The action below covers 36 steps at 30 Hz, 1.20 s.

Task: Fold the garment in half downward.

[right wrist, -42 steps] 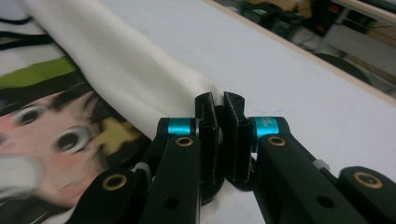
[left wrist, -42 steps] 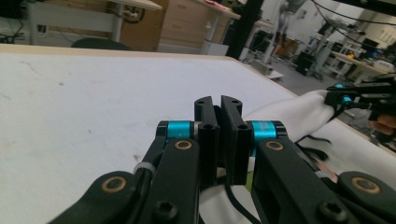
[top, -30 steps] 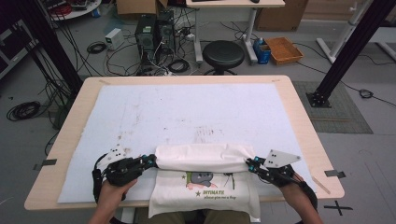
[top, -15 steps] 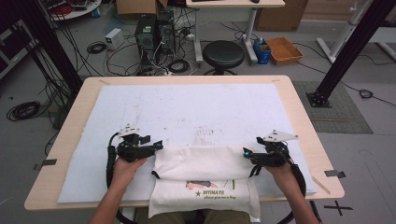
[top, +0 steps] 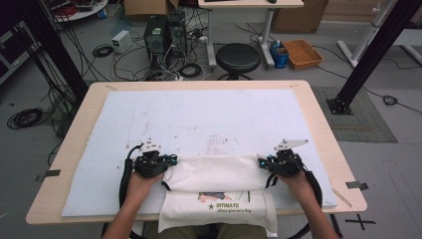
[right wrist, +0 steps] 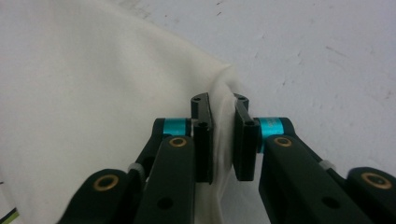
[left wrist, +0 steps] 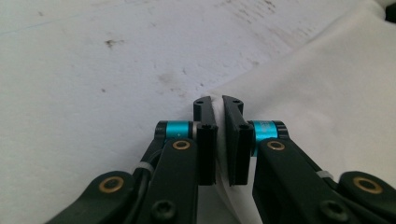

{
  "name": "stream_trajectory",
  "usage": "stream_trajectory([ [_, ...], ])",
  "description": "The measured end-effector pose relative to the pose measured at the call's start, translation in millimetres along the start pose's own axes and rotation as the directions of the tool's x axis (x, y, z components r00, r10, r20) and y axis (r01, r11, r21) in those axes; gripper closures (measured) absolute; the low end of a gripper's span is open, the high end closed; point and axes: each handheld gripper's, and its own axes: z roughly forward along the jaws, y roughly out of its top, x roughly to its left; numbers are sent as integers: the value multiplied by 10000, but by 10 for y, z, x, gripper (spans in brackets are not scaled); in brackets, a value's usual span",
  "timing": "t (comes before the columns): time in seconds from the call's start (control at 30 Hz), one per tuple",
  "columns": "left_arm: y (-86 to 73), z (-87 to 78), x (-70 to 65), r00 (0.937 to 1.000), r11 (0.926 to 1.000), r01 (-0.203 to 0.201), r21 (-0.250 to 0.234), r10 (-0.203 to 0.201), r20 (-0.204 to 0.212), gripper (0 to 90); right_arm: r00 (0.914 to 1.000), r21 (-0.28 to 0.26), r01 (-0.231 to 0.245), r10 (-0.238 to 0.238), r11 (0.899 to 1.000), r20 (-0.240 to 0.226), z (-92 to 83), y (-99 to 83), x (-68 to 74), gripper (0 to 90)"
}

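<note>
Both claws have just been closing: left claw [top: 171, 160] and right claw [top: 261, 163] pinch the corners of the soft, light, floppy white cloth bag [top: 215, 174], low centre of frame.

The cloth bag [top: 219, 191] is cream-white, with black handles and a small print near its near edge: a dark picture above green lettering, too small to read fully. The mat [top: 199, 124] under it is pale blue-white, flecked with brownish stains. The table [top: 328, 134] rim is light wood. Both the left gripper [left wrist: 218, 105] and right gripper [right wrist: 220, 105] are black with turquoise bands and brass-coloured rivets.
</note>
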Motion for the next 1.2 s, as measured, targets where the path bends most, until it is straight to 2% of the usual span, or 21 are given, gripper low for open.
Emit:
stream_trajectory([
  [0.03,10,-20,34,9994,9991,326,-276,-324,75,848,9999,32,13,-14,10000,125,5,17,5,827],
  [0.1,40,-30,88,9983,9971,565,-517,-558,147,850,9988,-26,141,-140,9999,460,26,54,-6,830],
  [0.27,244,39,236,9968,9931,771,-879,-785,-128,852,9947,-574,-89,147,9983,1015,92,231,-137,831],
  [0.33,331,83,278,9964,9905,803,-1118,-828,-177,852,9894,-732,-60,165,9973,1441,139,355,-196,831],
  [0.43,442,169,352,9928,9883,969,-1176,-1043,-582,852,9845,-1128,296,-94,9932,1752,189,501,-257,830],
  [0.47,454,184,375,9907,9866,1107,-1197,-1192,-660,852,9821,-1316,425,-172,9904,1876,201,553,-280,830],
  [0.53,458,200,402,9870,9827,1303,-1320,-1411,-767,851,9798,-1564,383,-63,9870,1998,225,611,-310,829],
  [0.6,447,195,401,9870,9841,1202,-1308,-1326,-905,845,9788,-1523,314,4,9878,2047,266,638,-304,818],
  [0.63,431,186,392,9853,9822,1228,-1420,-1378,-1012,809,9774,-1439,430,-118,9887,2111,288,640,-292,777],
  [0.67,416,172,393,9830,9799,1330,-1484,-1495,-1064,684,9761,-1361,421,-117,9898,2171,304,633,-273,659],
  [0.73,358,113,404,9763,9739,1791,-1397,-1934,-969,537,9731,-1335,364,-48,9904,2302,301,594,-250,487],
  [0.77,325,80,398,9737,9724,1943,-1293,-2072,-950,500,9730,-1344,338,-20,9904,2307,281,560,-246,452],
  [0.8,286,43,387,9740,9723,1984,-1233,-2096,-855,465,9722,-1322,291,27,9908,2342,257,524,-244,391],
  [0.83,240,5,363,9748,9729,1976,-1203,-2080,-812,464,9723,-1364,187,138,9905,2334,226,480,-244,355],
  [0.87,203,-24,341,9750,9732,1994,-1142,-2087,-763,464,9760,-1440,-25,338,9896,2152,193,430,-244,329],
  [0.93,87,-98,283,9773,9754,1978,-979,-2039,-571,465,9806,-1349,-323,575,9903,1874,132,331,-225,311],
  [0.97,43,-132,261,9797,9775,1893,-929,-1944,-489,471,9792,-1207,-257,493,9924,1966,103,279,-208,322],
  [1.07,-52,-210,209,9837,9787,1720,-1116,-1767,-329,475,9823,-1229,-417,632,9915,1765,38,139,-194,409],
  [1.13,-99,-235,177,9840,9763,1710,-1329,-1761,-273,475,9809,-1646,-702,981,9839,1677,-9,68,-192,429],
  [1.2,-89,-223,169,9859,9780,1582,-1358,-1640,-328,475,9798,-2026,-982,1303,9743,1515,-80,66,-190,455],
])
